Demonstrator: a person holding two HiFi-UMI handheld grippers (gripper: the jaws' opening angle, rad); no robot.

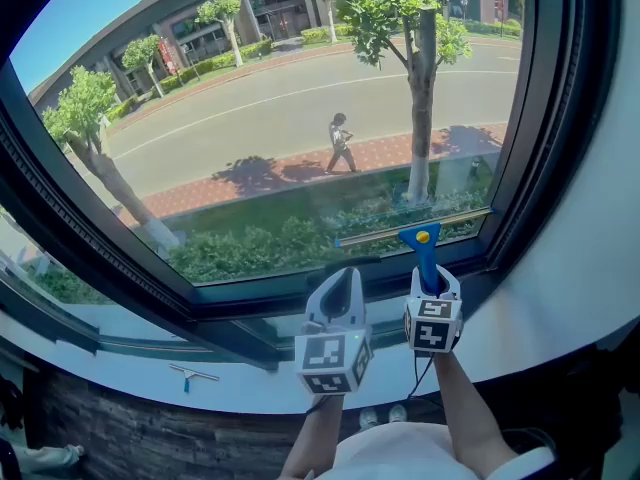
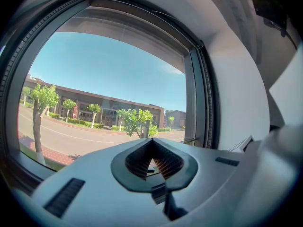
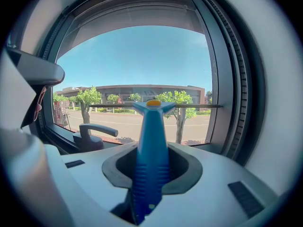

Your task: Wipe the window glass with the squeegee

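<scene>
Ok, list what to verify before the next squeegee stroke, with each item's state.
1. Right gripper shut on the squeegee handle: ok.
2. Left gripper shut, empty, away from the blade: ok.
3. Blade pressed flat against the window glass: cannot tell.
4. Room below the blade for a downward pull: not ok, it sits near the bottom frame.
5. Window handle clear of the blade, off to its left: ok.
</scene>
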